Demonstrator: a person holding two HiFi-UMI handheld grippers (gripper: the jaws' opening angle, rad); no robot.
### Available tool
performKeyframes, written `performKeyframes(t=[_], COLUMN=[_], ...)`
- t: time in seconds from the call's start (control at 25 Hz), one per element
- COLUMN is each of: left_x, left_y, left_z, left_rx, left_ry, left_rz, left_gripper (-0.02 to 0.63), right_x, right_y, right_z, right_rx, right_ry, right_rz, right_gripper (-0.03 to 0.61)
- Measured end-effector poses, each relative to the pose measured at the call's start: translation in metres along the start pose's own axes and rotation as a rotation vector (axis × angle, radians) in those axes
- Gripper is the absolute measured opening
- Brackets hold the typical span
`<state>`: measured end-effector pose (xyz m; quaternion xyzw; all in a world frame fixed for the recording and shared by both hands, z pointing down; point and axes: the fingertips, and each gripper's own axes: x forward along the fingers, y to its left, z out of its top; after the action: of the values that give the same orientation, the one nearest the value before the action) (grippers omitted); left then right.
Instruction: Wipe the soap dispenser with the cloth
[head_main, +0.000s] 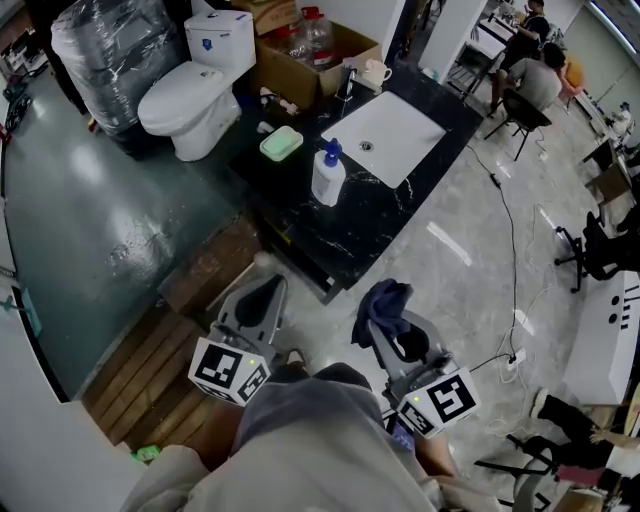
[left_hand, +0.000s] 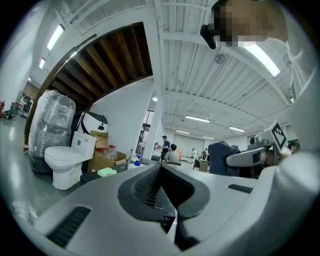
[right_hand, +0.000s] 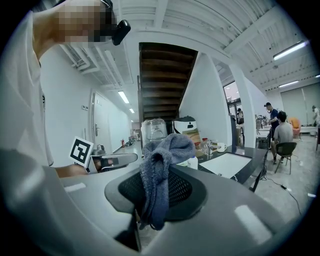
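Cloth (right_hand: 161, 167): dark blue-grey, bunched above the right gripper's jaws and hanging down in front of them, well short of the black counter (head_main: 372, 222).
Right gripper (right_hand: 167, 172): jaws clamped on the cloth.
Left gripper (left_hand: 161, 169): jaws pressed together with nothing between them.
Soap dispenser (head_main: 328, 175): white bottle with a blue pump, upright on the counter's near-left part, just beside the white sink basin (head_main: 385, 135), well apart from both grippers.
Head view: only this one showed both grippers side by side, off the counter's near edge, with the dispenser beyond them.
Gripper views: only these showed how each pair of jaws met.
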<state>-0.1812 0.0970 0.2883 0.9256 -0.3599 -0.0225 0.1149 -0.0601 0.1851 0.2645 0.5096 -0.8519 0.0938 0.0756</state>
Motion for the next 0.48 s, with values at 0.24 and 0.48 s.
performKeyframes(t=[0.24, 0.48], left_x=[0.007, 0.021], left_y=[0.006, 0.012], left_z=[-0.003, -0.006], left_rx=[-0.004, -0.002], left_ry=[0.013, 0.039], left_rz=[-0.019, -0.027], left_gripper=[0.006, 0.006], right_x=[0.009, 0.020], right_y=[-0.003, -0.014], right_z=[0.001, -0.004], right_rx=[0.007, 0.035], right_ry=[-0.002, 0.010], right_rz=[-0.009, -0.008], right_gripper=[0.074, 0.074])
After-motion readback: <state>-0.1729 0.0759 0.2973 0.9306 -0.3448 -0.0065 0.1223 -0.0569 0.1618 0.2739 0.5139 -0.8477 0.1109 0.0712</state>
